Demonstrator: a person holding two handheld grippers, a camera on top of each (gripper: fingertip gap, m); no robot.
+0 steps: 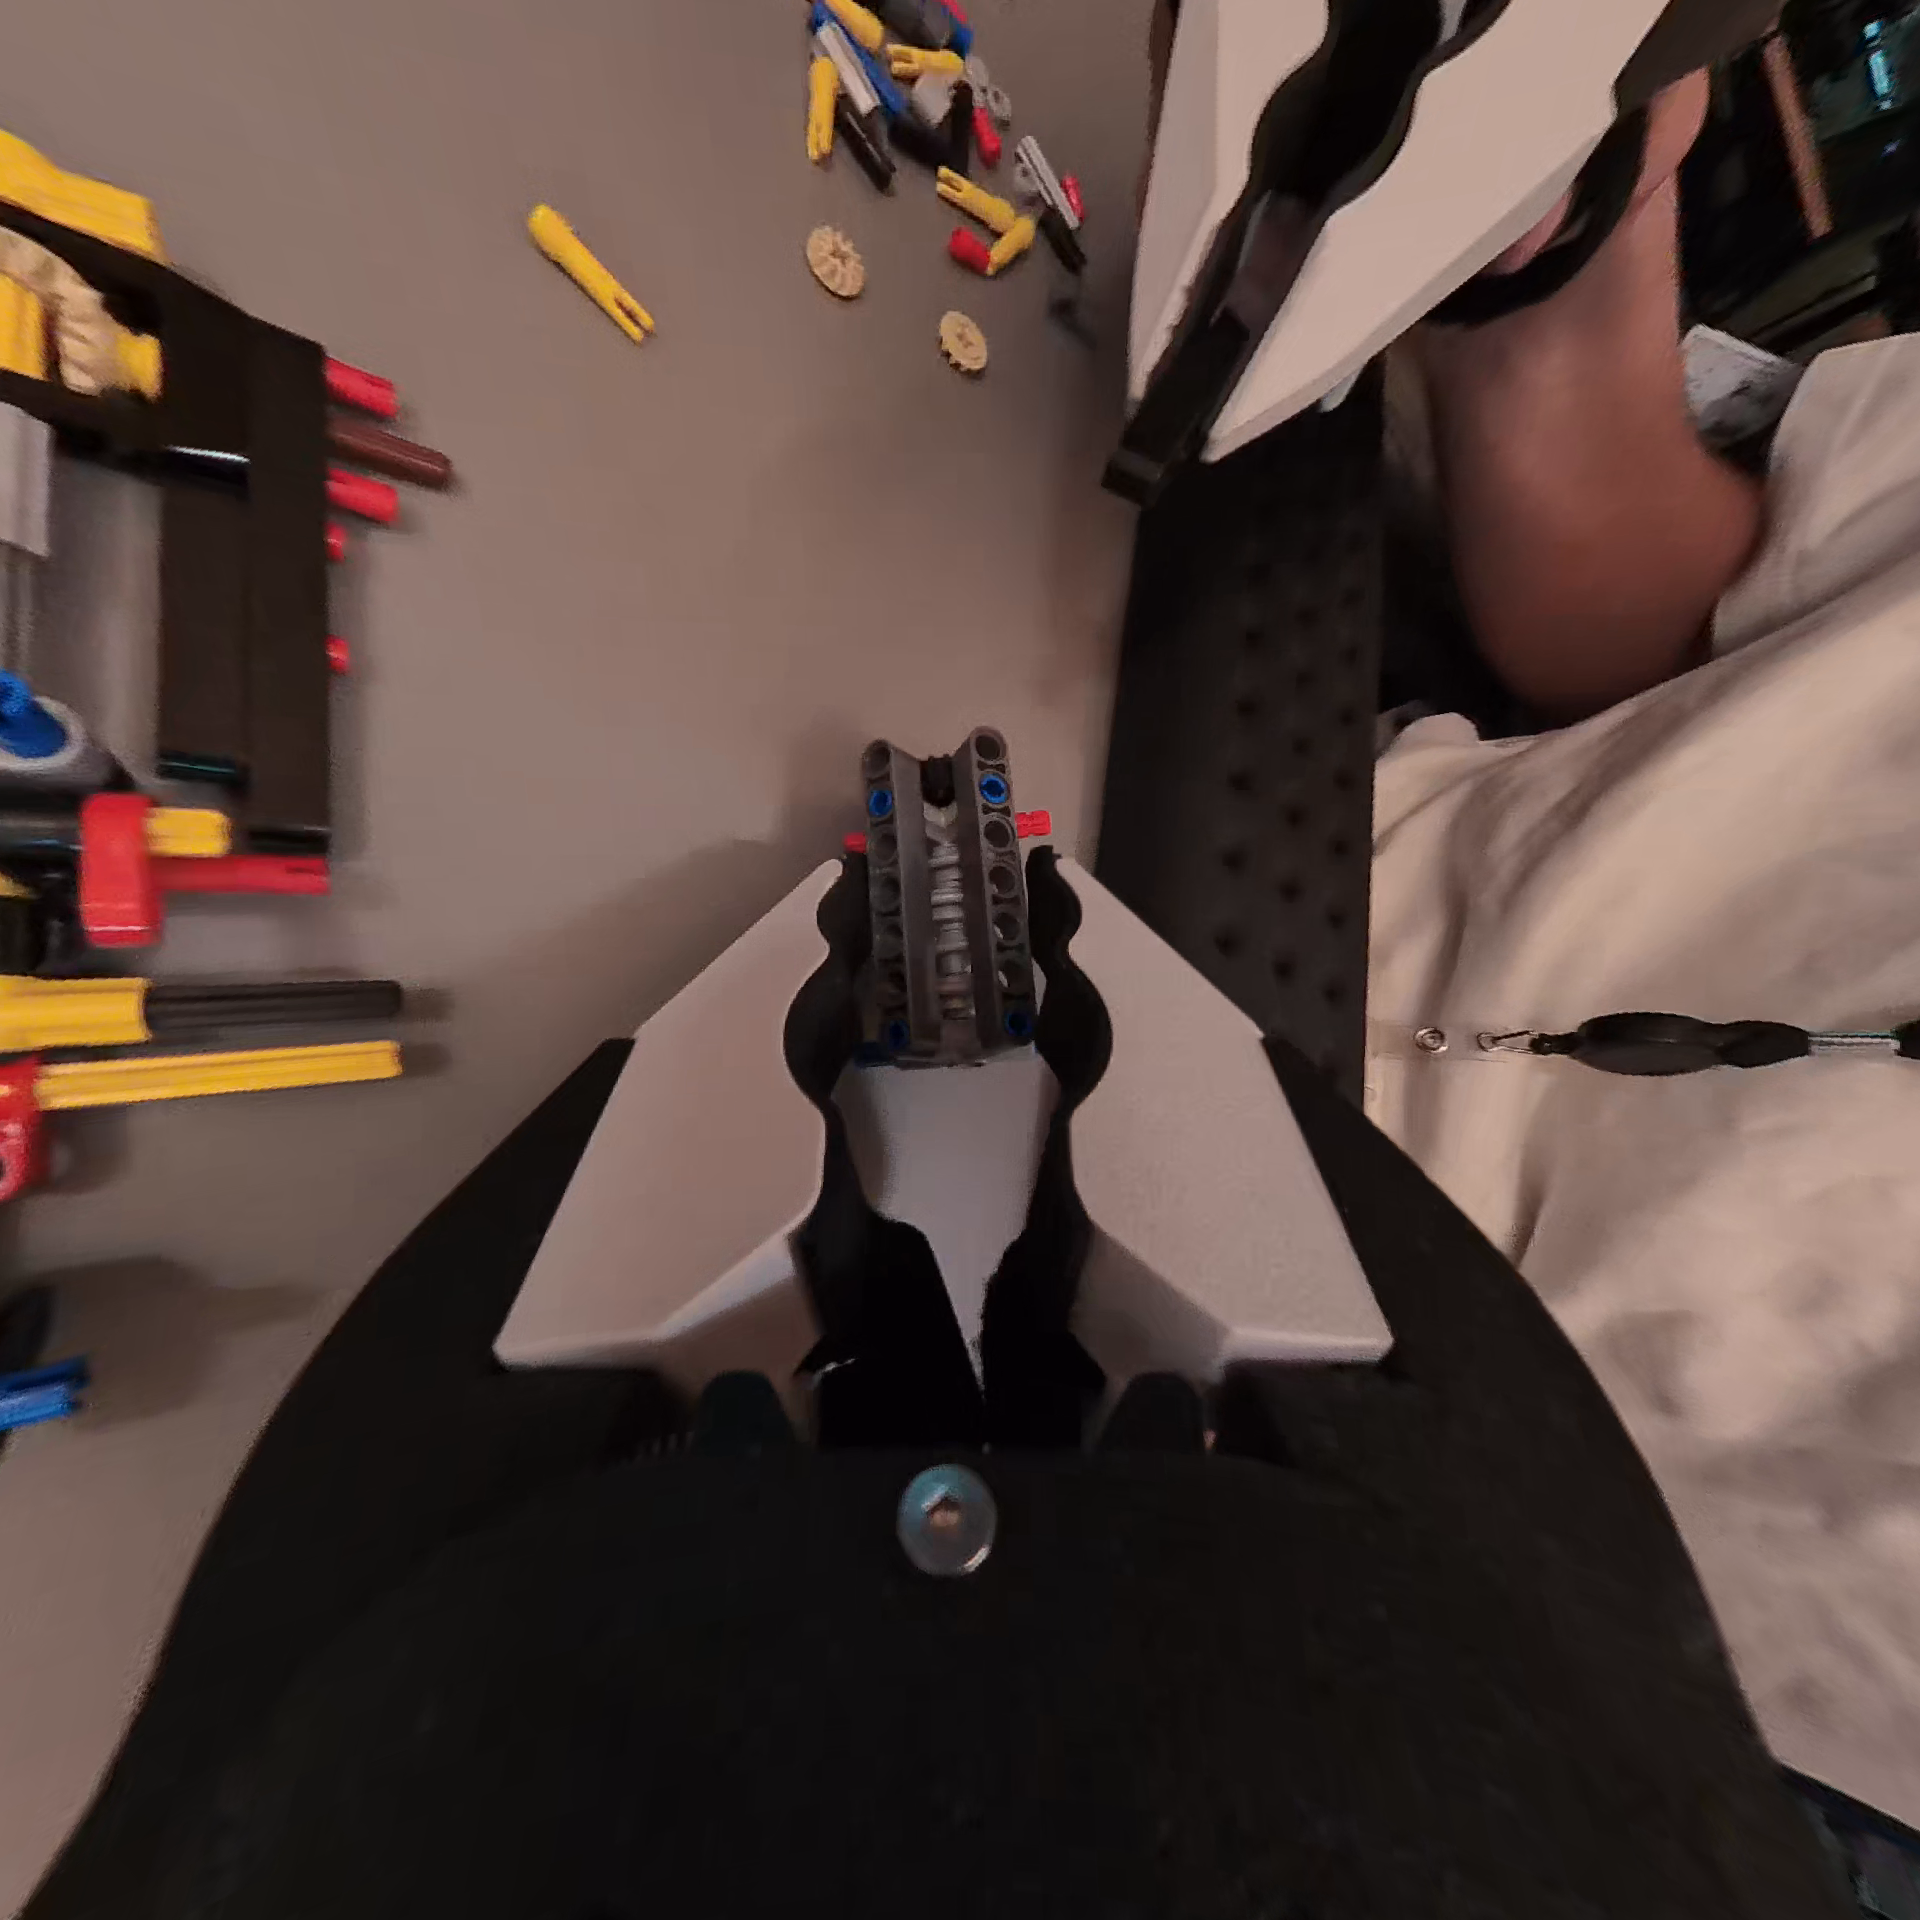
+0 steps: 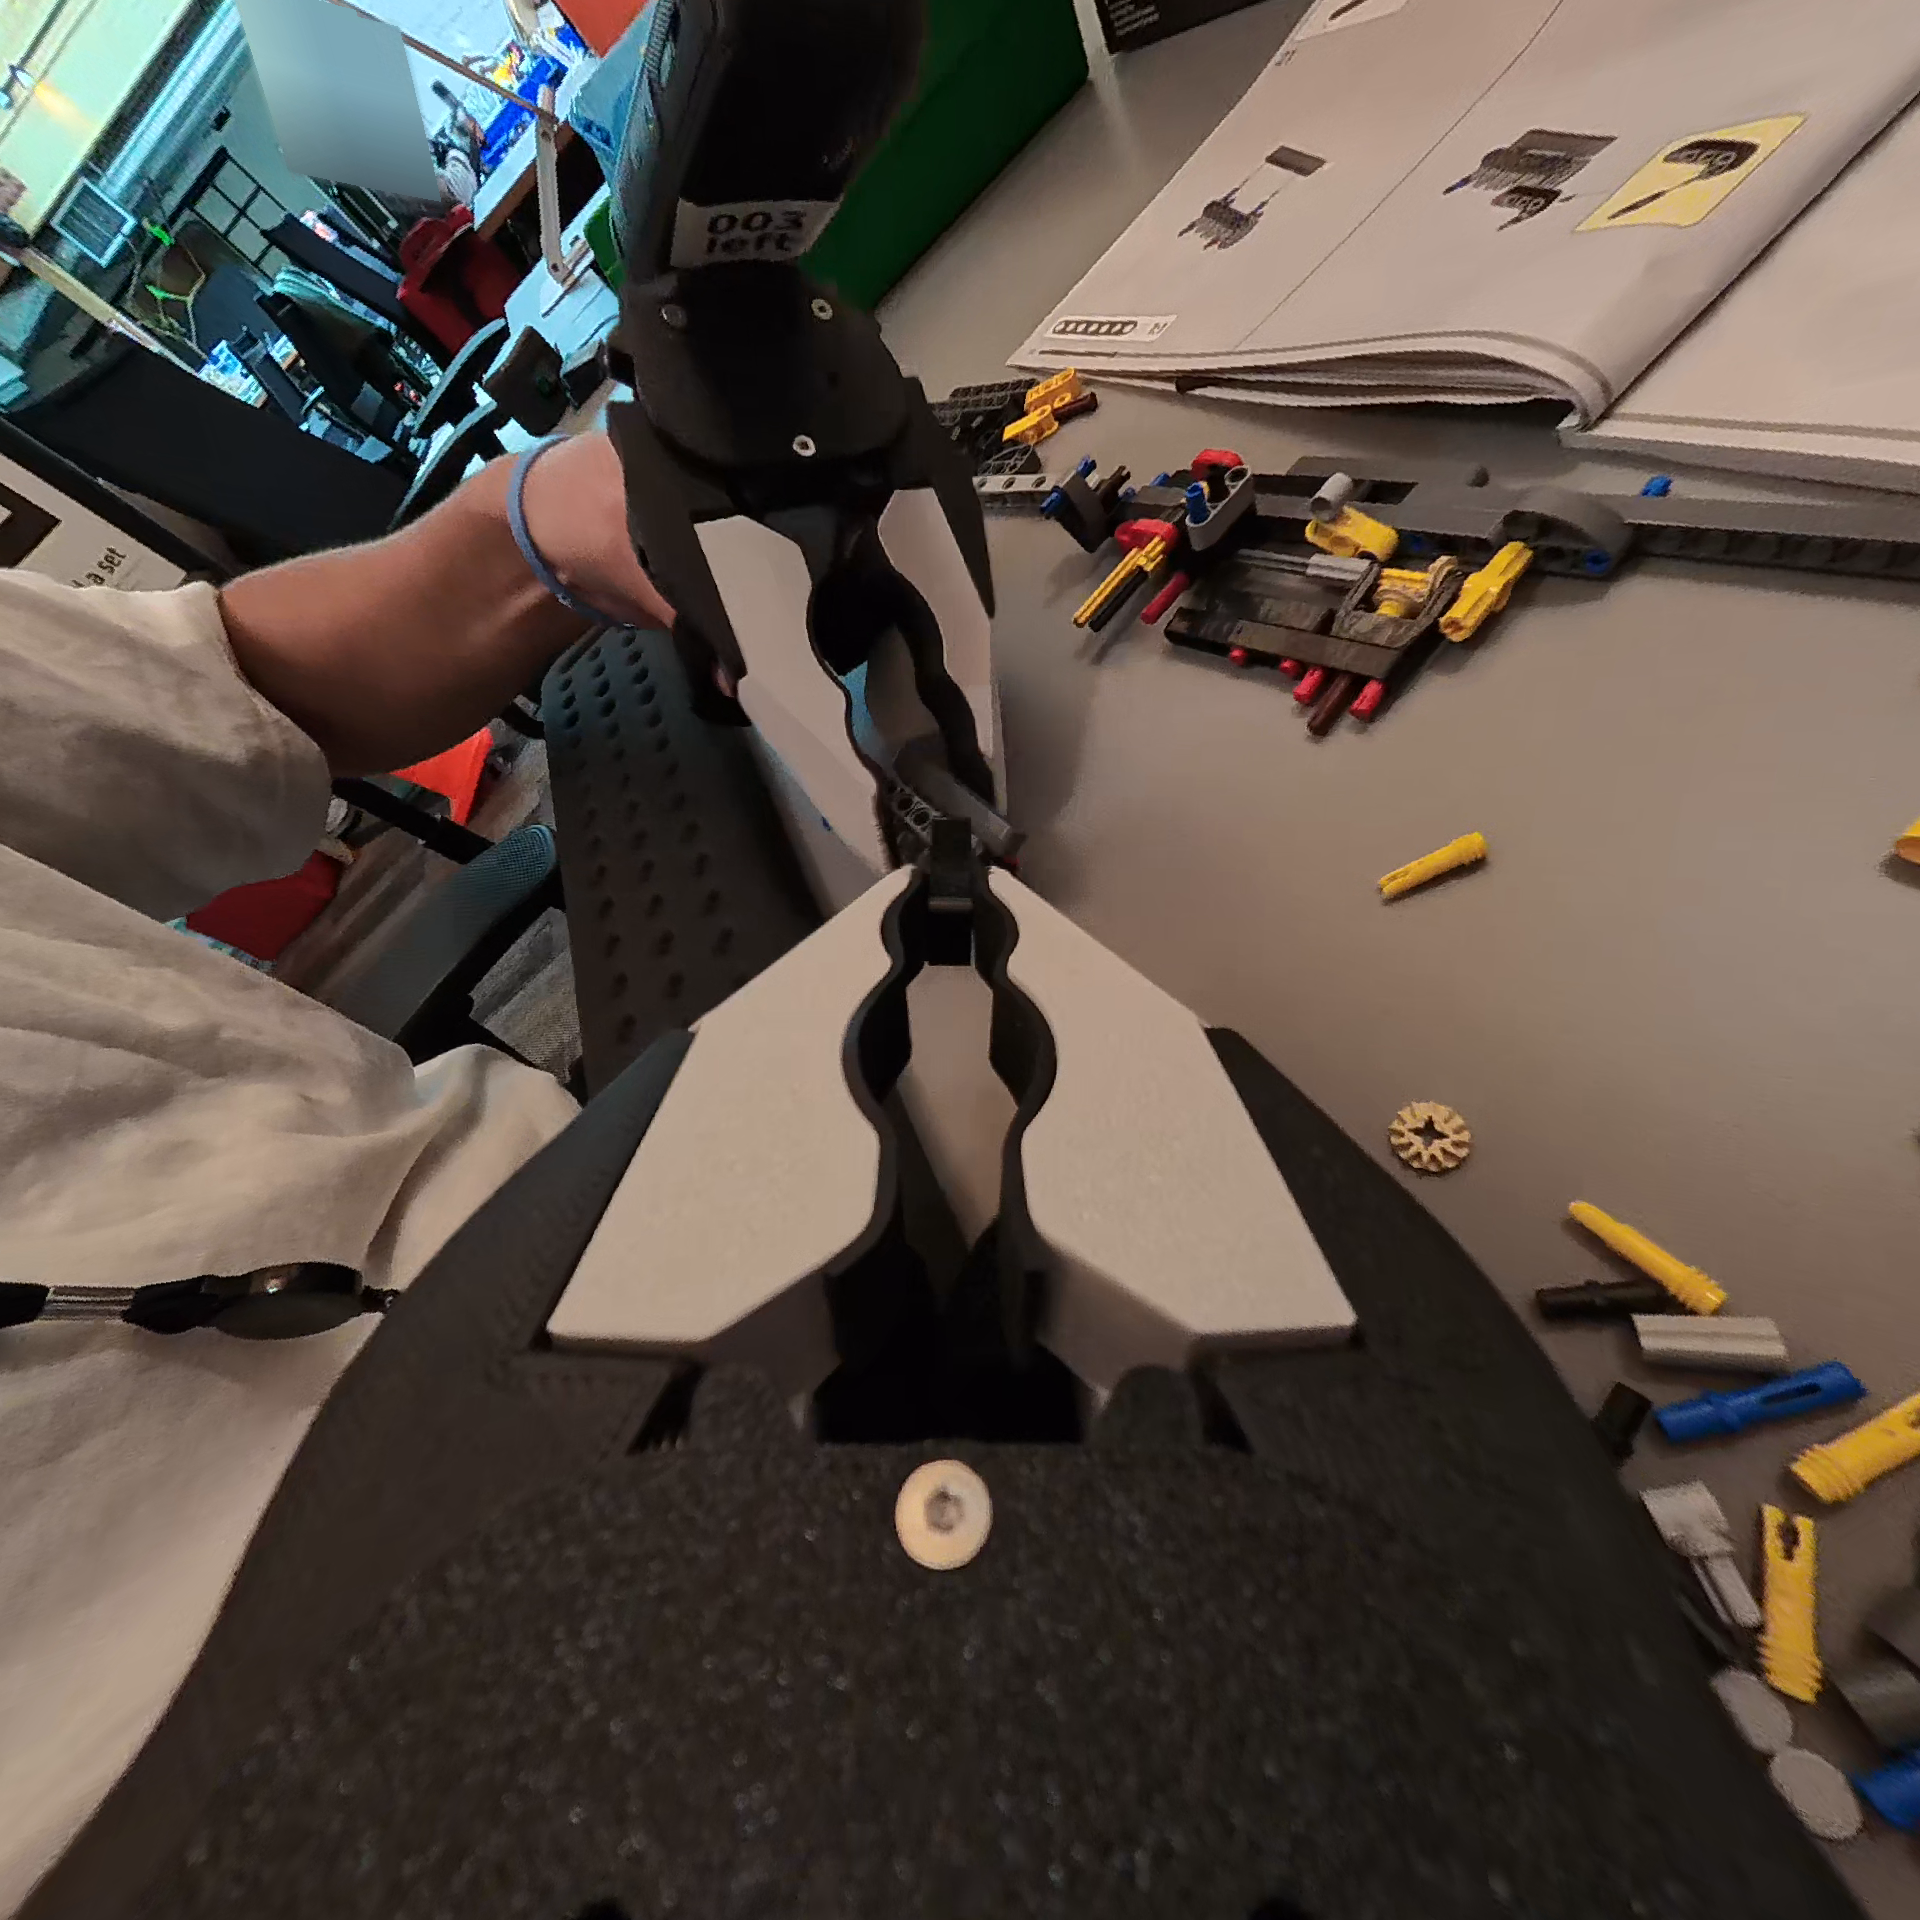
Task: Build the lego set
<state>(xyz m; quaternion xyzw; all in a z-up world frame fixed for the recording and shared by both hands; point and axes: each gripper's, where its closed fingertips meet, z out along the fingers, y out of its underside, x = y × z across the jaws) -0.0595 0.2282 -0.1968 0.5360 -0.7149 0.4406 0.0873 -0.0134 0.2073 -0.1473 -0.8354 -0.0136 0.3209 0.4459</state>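
left tongs: my left gripper (image 1: 948, 894) is closed narrow on a small grey sub-assembly (image 1: 943, 894), two dark grey holed beams side by side with blue pins (image 1: 993, 787) and a pale ribbed part down the middle; a red pin end (image 1: 1034, 824) sticks out at the side.
right tongs: my right gripper (image 2: 948, 894) pinches a small black connector piece (image 2: 948, 873) at its tips, jaws nearly together.
meeting point: in the right wrist view the black piece sits right against the end of the sub-assembly that the left gripper holds; i think it is being pressed onto that end, but the joint is dark and i cannot tell whether it is seated.
where the work is: both are held up over the near edge of the grey table (image 1: 644, 623), not resting on it.
done so far: a larger build (image 2: 1351, 582) lies farther back on the table, a long grey beam with black frame, yellow connectors and red pins already joined.
guide: the open instruction booklet (image 2: 1455, 229) lies behind that build.
left to do: plenty, i judge. loose parts (image 2: 1714, 1403) lie scattered at my right, yellow, blue, grey and black pins and axles, plus a tan gear (image 2: 1430, 1137) and a lone yellow connector (image 2: 1432, 864).
next: finish seating the black piece, then the sub-assembly likely goes to the larger build.
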